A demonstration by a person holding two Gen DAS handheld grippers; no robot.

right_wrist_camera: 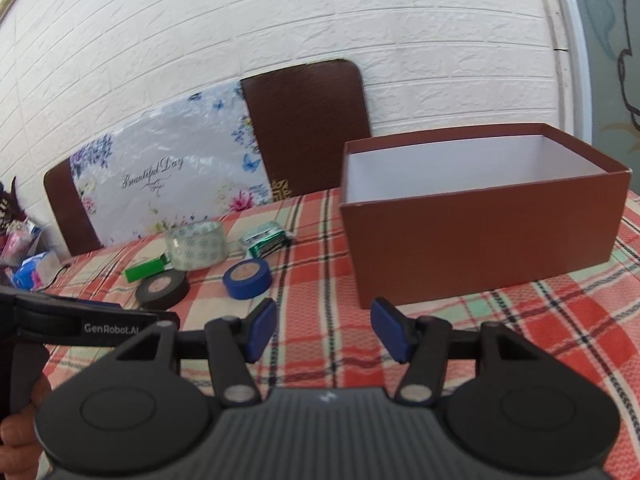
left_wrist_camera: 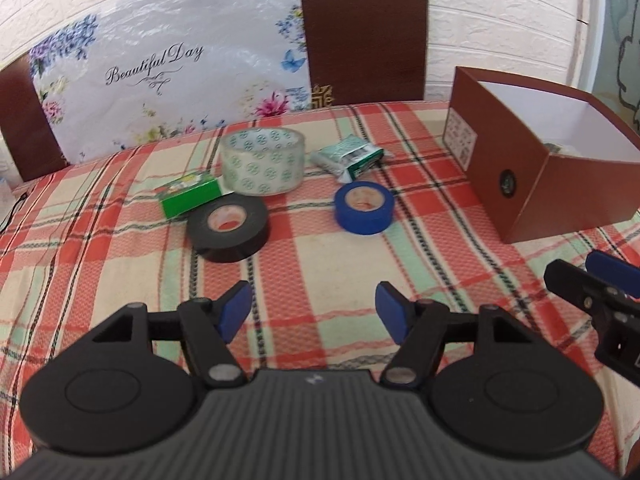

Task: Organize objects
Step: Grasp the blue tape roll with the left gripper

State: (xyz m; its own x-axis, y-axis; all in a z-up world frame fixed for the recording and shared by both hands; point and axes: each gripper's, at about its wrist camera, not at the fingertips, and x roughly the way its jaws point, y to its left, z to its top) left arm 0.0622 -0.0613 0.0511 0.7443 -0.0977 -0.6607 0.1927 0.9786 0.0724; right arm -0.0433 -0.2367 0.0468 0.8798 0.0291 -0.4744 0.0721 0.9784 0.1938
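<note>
On the plaid tablecloth lie a black tape roll (left_wrist_camera: 228, 227), a blue tape roll (left_wrist_camera: 364, 208), a clear patterned tape roll (left_wrist_camera: 263, 165), a green box (left_wrist_camera: 188, 197) and a green-white packet (left_wrist_camera: 347, 157). They also show in the right wrist view: black roll (right_wrist_camera: 162, 289), blue roll (right_wrist_camera: 247, 278), clear roll (right_wrist_camera: 196, 246), green box (right_wrist_camera: 145, 270), packet (right_wrist_camera: 265, 238). An open brown box (left_wrist_camera: 532, 160) (right_wrist_camera: 480, 224) stands to the right. My left gripper (left_wrist_camera: 314, 312) is open and empty, short of the rolls. My right gripper (right_wrist_camera: 323, 330) is open and empty, before the brown box.
A floral "Beautiful Day" board (left_wrist_camera: 160, 72) and a brown chair back (left_wrist_camera: 362, 32) stand behind the table against a white brick wall. Clutter (right_wrist_camera: 28, 256) sits at the far left. The right gripper also shows at the right edge of the left wrist view (left_wrist_camera: 600, 280).
</note>
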